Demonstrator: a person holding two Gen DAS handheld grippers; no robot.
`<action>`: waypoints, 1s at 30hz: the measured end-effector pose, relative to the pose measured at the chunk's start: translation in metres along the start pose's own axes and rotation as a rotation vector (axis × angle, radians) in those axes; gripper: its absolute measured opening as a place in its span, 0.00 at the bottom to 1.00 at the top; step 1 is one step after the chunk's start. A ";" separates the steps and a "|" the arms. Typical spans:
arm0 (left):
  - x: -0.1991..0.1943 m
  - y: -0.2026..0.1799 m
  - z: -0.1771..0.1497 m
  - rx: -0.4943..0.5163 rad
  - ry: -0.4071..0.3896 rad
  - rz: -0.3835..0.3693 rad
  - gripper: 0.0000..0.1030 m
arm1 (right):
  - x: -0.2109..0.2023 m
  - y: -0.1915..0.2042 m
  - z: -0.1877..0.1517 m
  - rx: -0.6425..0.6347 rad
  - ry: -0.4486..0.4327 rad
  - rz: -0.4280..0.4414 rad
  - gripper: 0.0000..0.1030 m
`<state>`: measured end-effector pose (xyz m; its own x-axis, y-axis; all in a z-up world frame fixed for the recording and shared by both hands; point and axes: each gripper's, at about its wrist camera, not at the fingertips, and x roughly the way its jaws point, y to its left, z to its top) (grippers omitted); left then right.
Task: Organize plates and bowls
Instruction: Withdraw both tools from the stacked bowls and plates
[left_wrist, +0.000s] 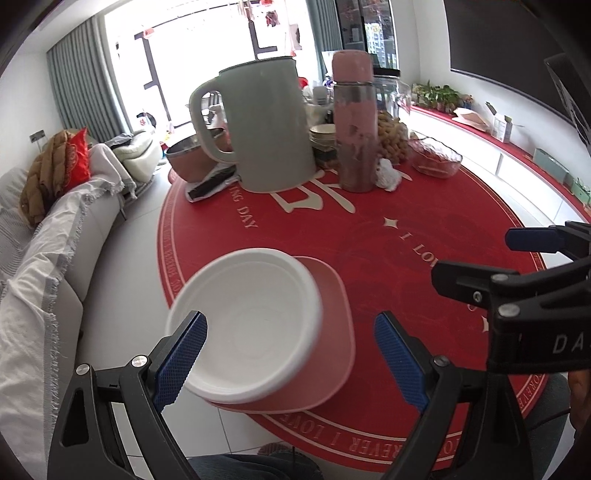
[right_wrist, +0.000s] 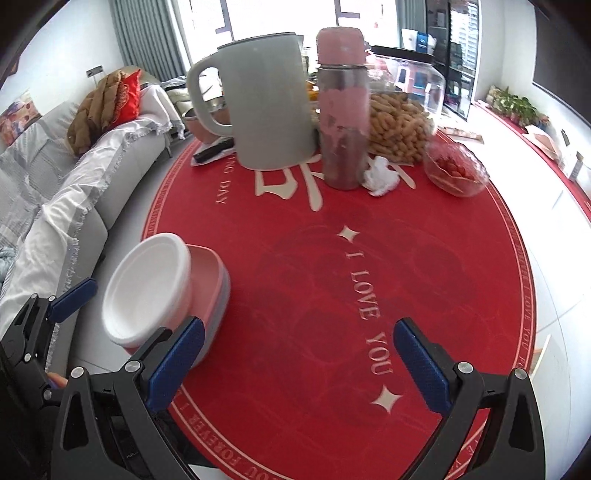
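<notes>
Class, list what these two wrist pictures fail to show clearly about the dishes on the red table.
- White bowl, left wrist view: its near left rim is covered by a blue finger pad; its edge is motion-blurred.
- Pink dish, right wrist view: its inside is hidden by the white bowl.
- Stack of bowls, left wrist view: partly behind the grey jug and pink flask; the count is unclear.
- Metal bowl, left wrist view: cut by the jug's handle.

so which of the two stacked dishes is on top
The white bowl is on top; it sits inside the pink dish, whose squarer, wider rim shows around it at the table's near edge.
</notes>
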<state>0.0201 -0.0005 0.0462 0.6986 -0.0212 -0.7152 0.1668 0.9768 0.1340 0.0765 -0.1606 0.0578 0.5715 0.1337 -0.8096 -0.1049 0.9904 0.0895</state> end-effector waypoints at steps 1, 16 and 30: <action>0.000 -0.003 0.000 0.004 0.004 -0.002 0.91 | 0.000 -0.003 -0.001 0.006 0.002 0.000 1.00; 0.002 -0.043 0.005 0.047 0.017 -0.005 0.91 | -0.002 -0.041 -0.014 0.074 -0.002 0.006 1.00; 0.008 -0.087 0.011 0.105 0.033 -0.021 0.91 | 0.001 -0.092 -0.025 0.163 0.009 0.003 1.00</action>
<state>0.0183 -0.0877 0.0364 0.6712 -0.0323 -0.7406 0.2542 0.9485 0.1890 0.0660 -0.2527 0.0343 0.5641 0.1367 -0.8143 0.0279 0.9825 0.1842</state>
